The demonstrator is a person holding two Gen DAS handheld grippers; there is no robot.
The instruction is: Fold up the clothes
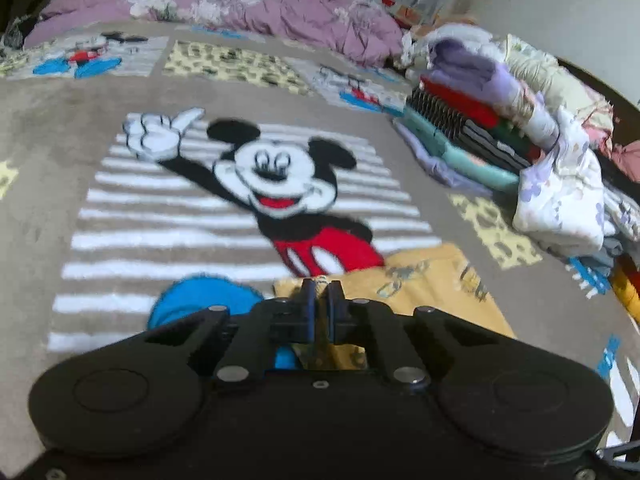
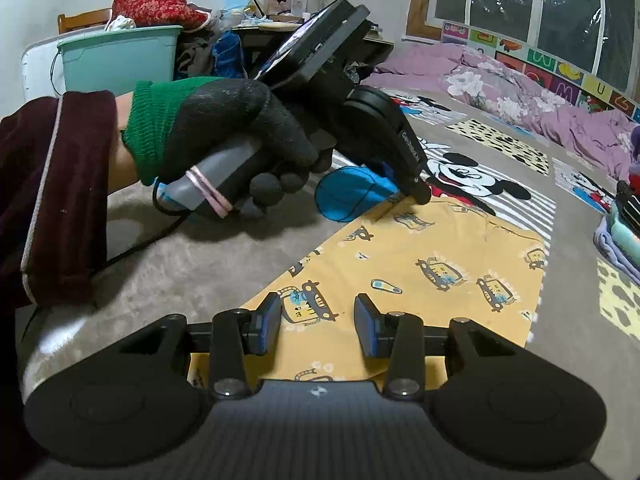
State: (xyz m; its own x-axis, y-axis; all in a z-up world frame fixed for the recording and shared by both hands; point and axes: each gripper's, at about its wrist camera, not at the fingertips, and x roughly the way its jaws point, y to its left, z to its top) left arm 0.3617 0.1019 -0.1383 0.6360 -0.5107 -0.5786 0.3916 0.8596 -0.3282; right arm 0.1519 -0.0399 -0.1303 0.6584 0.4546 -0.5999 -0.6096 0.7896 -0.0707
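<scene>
Yellow garment (image 2: 420, 272) edge hidden between pinched left gripper (image 1: 322, 290) jaws.

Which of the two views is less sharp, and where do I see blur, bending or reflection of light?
Left wrist view: softer overall, with the folded pile and the blanket smeared, and only the left tool fairly crisp. Right wrist view: sharp on the yellow garment and the gloved hand; the window shows glare, and its frame bows from the fisheye lens.
</scene>
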